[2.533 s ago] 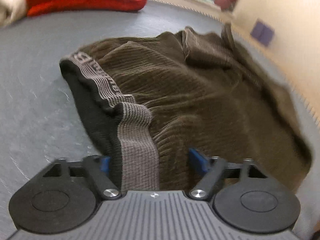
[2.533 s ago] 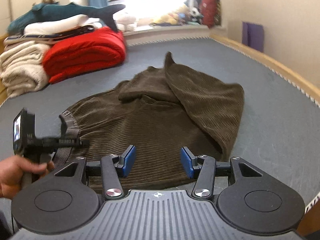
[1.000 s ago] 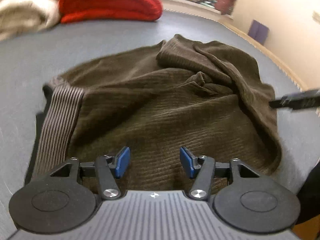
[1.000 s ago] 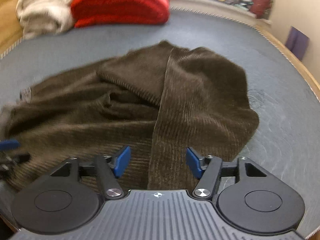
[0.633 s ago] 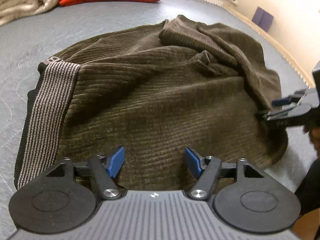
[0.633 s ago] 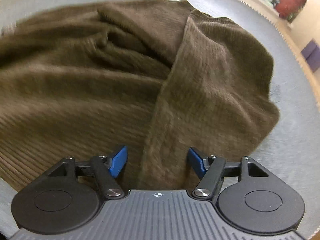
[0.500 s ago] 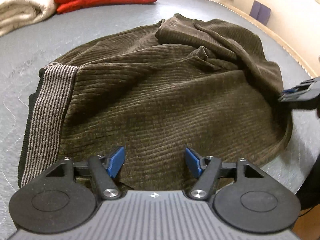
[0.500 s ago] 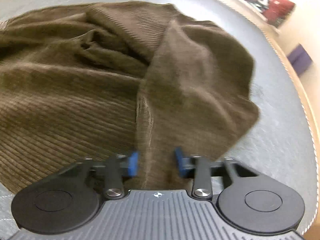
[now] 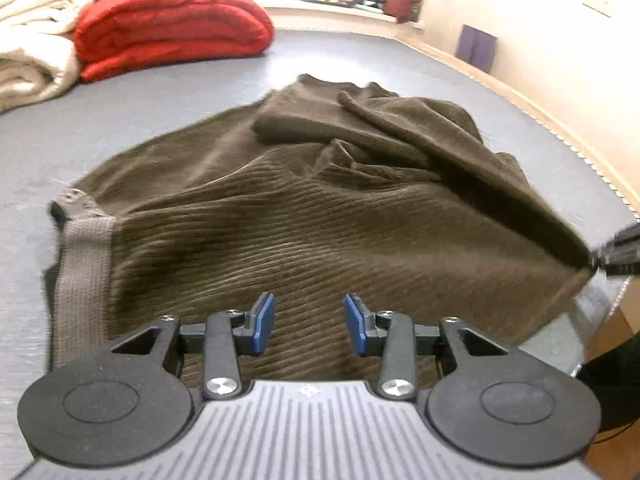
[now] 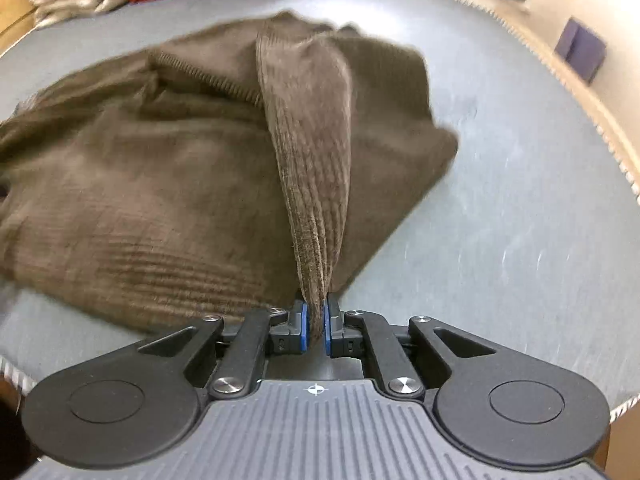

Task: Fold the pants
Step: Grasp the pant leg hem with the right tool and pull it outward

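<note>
The brown corduroy pants (image 9: 320, 200) lie crumpled on the grey mat, with the grey ribbed waistband (image 9: 84, 248) at the left. My left gripper (image 9: 310, 322) is open and empty, just above the near edge of the pants. My right gripper (image 10: 315, 326) is shut on a pant leg's edge (image 10: 310, 168) and lifts it into a taut ridge above the rest of the pants (image 10: 140, 184). The right gripper also shows at the right edge of the left wrist view (image 9: 616, 250), holding the stretched fabric.
A folded red blanket (image 9: 168, 28) and cream blankets (image 9: 28, 64) lie at the far left of the grey mat (image 9: 360, 52). The mat's wooden rim (image 10: 600, 120) runs along the right. A purple patch (image 9: 478, 46) is on the wall.
My right gripper has shut on the pant leg's edge and pulled it up and back toward me. My left gripper has let go of the waistband and now hovers open over the pants.
</note>
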The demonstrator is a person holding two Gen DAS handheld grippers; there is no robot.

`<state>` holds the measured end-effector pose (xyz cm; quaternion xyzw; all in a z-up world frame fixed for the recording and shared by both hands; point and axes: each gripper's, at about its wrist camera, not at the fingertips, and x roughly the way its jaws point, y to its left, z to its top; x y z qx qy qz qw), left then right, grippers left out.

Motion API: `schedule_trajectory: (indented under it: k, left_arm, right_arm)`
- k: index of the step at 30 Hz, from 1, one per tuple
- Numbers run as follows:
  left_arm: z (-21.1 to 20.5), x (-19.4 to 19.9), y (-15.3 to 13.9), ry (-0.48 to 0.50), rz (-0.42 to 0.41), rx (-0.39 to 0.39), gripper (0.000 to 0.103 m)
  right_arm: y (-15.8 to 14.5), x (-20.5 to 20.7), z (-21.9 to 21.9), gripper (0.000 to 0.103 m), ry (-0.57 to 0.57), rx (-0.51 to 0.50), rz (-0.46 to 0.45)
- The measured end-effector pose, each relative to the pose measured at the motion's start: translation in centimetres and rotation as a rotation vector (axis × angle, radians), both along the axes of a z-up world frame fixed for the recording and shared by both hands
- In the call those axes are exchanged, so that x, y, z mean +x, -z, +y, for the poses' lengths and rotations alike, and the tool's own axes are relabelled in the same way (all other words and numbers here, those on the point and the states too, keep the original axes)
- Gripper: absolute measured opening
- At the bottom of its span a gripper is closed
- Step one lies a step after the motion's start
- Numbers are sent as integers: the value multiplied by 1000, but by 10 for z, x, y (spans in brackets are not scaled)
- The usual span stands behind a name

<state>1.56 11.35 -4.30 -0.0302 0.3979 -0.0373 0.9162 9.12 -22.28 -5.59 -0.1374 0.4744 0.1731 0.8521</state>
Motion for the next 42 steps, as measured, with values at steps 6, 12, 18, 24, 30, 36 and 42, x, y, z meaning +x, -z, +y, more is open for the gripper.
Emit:
schedule_trajectory:
  k: [6, 12, 18, 24, 30, 36, 42]
  left_arm:
    - [-10, 21, 35, 30, 189, 46, 44]
    - [-4, 22, 40, 43, 193, 23, 46]
    - [-11, 24, 42, 80, 184, 42, 62]
    - [-12, 21, 43, 96, 170, 40, 63]
    - [-11, 18, 43, 95, 159, 41, 66]
    - [-11, 12, 43, 79, 137, 40, 67]
    - [-16, 8, 43, 53, 114, 56, 69]
  right_arm:
    - [0, -15, -18, 11, -54, 57, 55]
    - [-45, 0, -32, 30, 50, 220, -135]
    - [-60, 51, -18, 39, 74, 222, -171]
    - [-49, 101, 39, 50, -68, 152, -198]
    - [-16, 136, 98, 51, -159, 94, -143]
    - [15, 146, 129, 29, -240, -64, -172]
    - [-32, 148, 69, 9, -59, 102, -271]
